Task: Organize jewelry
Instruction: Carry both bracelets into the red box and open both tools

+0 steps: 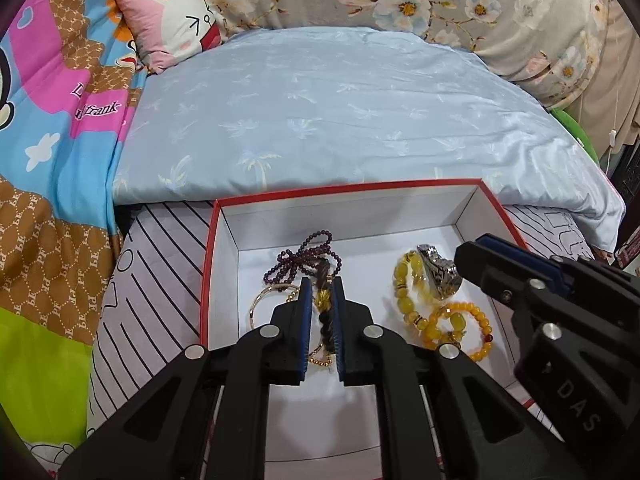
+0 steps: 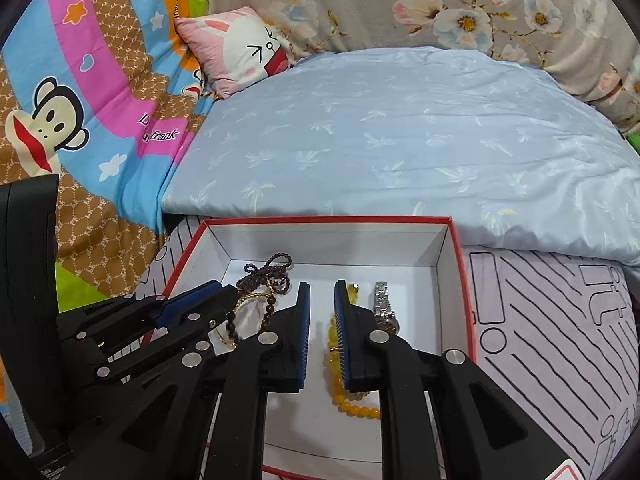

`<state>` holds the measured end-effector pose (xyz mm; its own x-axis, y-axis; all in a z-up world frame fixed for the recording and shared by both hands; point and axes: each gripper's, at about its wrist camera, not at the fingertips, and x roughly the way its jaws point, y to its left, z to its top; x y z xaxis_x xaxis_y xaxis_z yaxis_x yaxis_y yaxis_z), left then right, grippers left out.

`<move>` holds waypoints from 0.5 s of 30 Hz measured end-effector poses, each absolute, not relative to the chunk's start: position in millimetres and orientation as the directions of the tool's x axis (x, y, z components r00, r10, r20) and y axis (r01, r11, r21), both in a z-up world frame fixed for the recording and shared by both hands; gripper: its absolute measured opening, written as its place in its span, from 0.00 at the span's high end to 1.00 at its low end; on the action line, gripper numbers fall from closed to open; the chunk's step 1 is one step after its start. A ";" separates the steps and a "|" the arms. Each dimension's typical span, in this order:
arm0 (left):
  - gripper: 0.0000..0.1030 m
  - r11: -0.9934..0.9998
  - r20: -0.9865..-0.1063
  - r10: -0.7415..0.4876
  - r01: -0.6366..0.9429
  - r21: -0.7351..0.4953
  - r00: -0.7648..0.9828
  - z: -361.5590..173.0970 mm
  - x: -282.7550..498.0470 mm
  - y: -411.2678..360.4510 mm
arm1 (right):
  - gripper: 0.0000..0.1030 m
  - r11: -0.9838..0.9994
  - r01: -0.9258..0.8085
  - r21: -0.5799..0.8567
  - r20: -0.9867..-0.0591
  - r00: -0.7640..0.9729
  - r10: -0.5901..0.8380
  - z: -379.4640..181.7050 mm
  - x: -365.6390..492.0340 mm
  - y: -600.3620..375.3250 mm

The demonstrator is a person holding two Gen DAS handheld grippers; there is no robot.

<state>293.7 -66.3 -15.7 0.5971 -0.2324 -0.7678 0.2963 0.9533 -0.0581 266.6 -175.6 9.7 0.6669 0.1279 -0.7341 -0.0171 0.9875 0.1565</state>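
Left wrist view: left tongs (image 1: 322, 286) nearly closed on the dark bead strand (image 1: 325, 322), right tongs (image 2: 322, 292) slightly apart, empty, over the red box (image 1: 208, 264) (on the bed) where yellow bracelets (image 1: 448, 312) and watch (image 1: 442, 276) lie jumbled, sorting barely begun.

yellow bracelet (image 2: 352, 396): partly hidden | box (image 2: 456, 280): near wall cut off
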 end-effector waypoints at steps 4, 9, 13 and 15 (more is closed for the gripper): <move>0.70 0.956 -0.757 -0.218 0.290 -0.039 0.616 -10.9 291.4 -68.0 | 0.81 0.991 -0.006 0.136 -0.725 0.681 0.104 15.3 260.3 -178.4; 0.67 0.956 -0.751 -0.217 0.292 -0.034 0.623 -5.2 283.4 -67.7 | 0.78 0.991 0.000 0.133 -0.714 0.694 0.096 23.3 250.0 -180.9; 0.67 0.954 -0.748 -0.219 0.297 -0.031 0.626 -0.8 275.0 -69.3 | 0.77 0.990 -0.002 0.139 -0.704 0.703 0.100 30.9 239.7 -181.2; 0.67 0.953 -0.745 -0.224 0.300 -0.033 0.628 3.1 268.6 -68.8 | 0.75 0.991 -0.001 0.130 -0.697 0.711 0.092 35.9 232.1 -181.0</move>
<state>268.6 -68.8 3.1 0.6280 -0.2239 -0.7453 0.3003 0.9533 -0.0333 232.1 -181.0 35.9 0.7109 0.0920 -0.6973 -0.0005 0.9915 0.1303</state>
